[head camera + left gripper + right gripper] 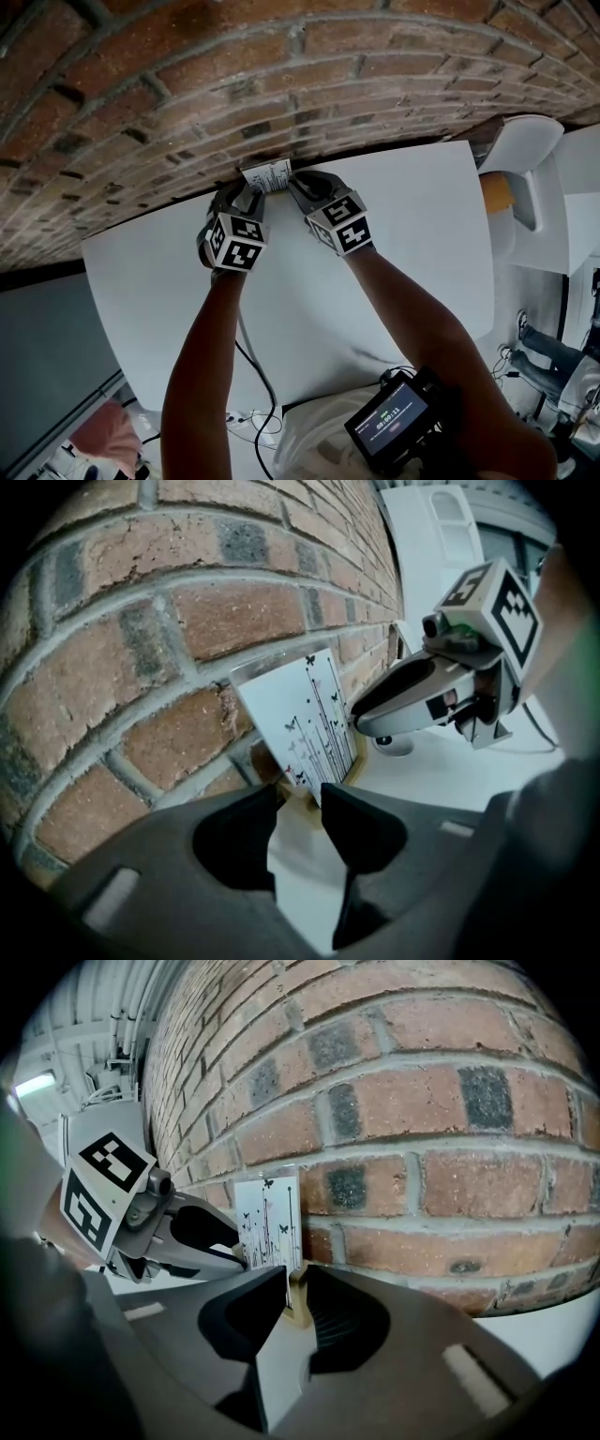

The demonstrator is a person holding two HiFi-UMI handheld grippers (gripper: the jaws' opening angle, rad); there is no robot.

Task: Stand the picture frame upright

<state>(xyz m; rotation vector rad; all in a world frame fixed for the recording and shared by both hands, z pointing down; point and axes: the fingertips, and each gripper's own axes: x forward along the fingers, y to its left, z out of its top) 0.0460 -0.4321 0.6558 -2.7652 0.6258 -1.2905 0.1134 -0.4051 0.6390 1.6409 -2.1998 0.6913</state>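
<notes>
Reaches toward 12 o'clock with both bare forearms [202, 375], converging. Holds left tool [246, 193] at 11 o'clock and right tool [301, 186] at 1 o'clock, tips close together, both angled downward. Shows each tool's jaws slightly apart, unclamped.

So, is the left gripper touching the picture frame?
Cannot tell. The left gripper view shows the left gripper straddling the lower corner of the picture frame, but neither a gap nor contact shows plainly.

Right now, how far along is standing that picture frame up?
Looks done: the picture frame stands upright at the brick wall. In hand: left claw and right claw bracket its bottom edge; grip unclear. Remaining, probably: letting go and backing away.
</notes>
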